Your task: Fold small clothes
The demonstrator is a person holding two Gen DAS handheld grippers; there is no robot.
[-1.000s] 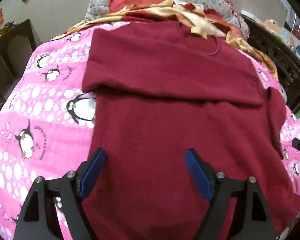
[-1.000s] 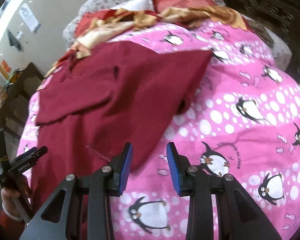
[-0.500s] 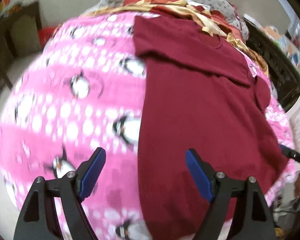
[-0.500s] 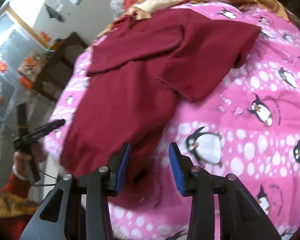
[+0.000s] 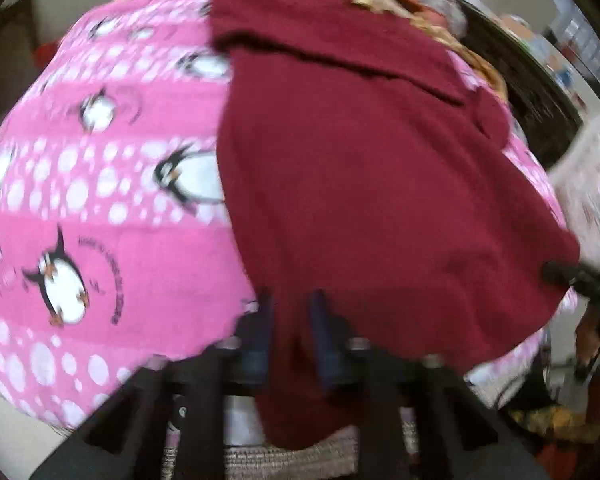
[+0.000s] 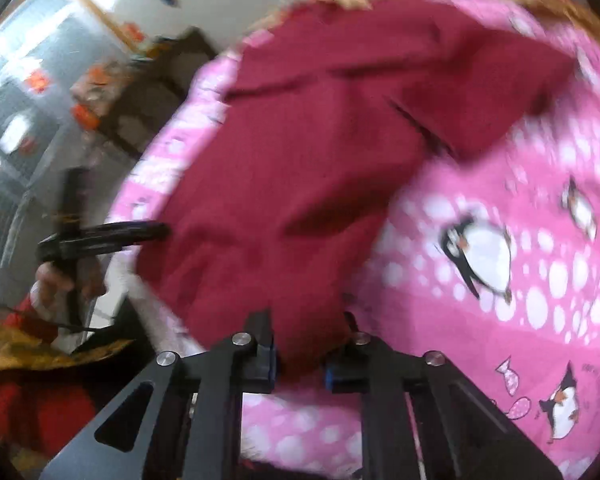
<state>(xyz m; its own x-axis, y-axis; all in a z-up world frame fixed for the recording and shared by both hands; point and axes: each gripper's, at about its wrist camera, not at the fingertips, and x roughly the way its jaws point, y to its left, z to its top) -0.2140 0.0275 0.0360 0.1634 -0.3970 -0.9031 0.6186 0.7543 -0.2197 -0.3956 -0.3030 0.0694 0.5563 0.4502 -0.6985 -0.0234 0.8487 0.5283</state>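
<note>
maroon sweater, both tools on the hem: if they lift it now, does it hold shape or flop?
Likely flops: the maroon sweater already drapes limp over the bed edge between the left tool and right tool. It probably sags in the middle, since only two hem points are pinched. The folded sleeves may slide loose.

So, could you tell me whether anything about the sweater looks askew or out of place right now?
Slightly: the maroon sweater hangs over the near edge of the pink penguin blanket, and a crease puckers near its hem. Otherwise nothing stands out; both grippers' jaws pinch the hem.

light: bright, even | blur: motion smear both views | edges: fisheye-bent, dark corners
</note>
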